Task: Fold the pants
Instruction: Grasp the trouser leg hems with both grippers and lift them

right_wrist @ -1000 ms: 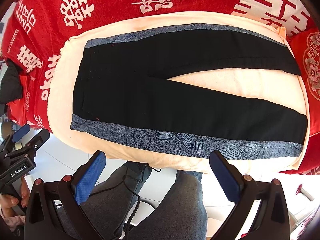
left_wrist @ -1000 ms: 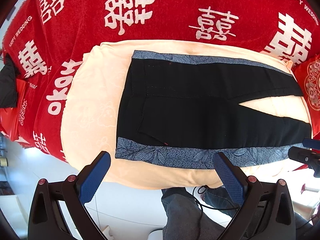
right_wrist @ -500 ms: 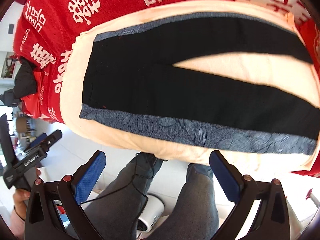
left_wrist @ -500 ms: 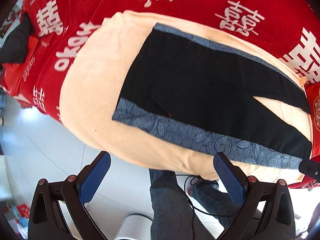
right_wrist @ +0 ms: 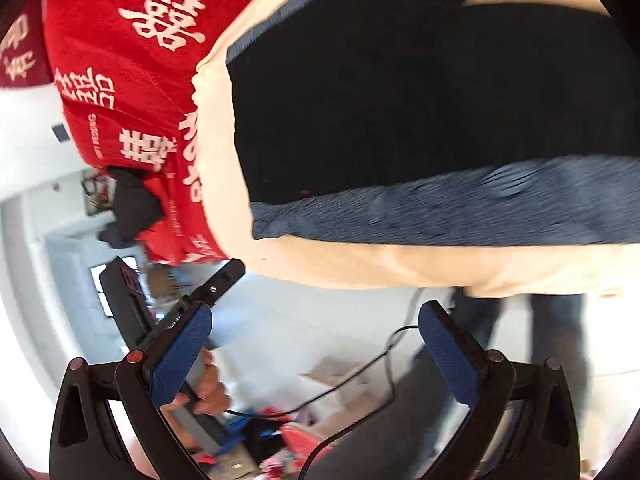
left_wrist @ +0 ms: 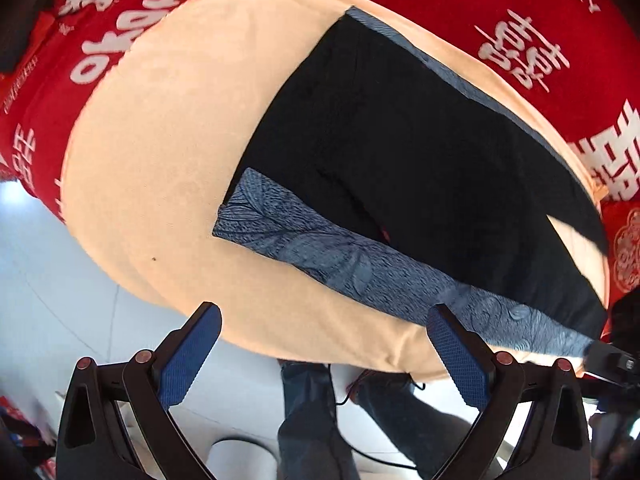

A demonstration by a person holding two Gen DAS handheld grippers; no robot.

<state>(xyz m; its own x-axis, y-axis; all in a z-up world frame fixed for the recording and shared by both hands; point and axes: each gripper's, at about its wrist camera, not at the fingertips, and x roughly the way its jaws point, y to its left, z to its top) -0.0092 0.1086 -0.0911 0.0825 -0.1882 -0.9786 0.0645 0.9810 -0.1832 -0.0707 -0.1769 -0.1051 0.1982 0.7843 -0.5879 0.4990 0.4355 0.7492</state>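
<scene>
Black pants (left_wrist: 400, 152) with blue-grey leaf-patterned side stripes (left_wrist: 360, 268) lie flat on a cream pad (left_wrist: 160, 160), waist to the left, legs spread to the right. My left gripper (left_wrist: 324, 344) is open and empty, hovering off the pad's near edge below the near stripe. The right wrist view shows the pants (right_wrist: 400, 92) and their near stripe (right_wrist: 460, 212) blurred. My right gripper (right_wrist: 316, 344) is open and empty, below the pad's edge (right_wrist: 400, 268) near the waist corner.
A red cloth with white characters (left_wrist: 520, 8) covers the table under the pad. The person's jeans legs (left_wrist: 312, 420) and a black cable (right_wrist: 360, 380) are below. The other gripper (right_wrist: 192, 300) and the hand holding it show at lower left in the right wrist view.
Both grippers have swung left and tilted, drawing closer to the pad's near edge. The pants have not moved. Both grippers stay open.
</scene>
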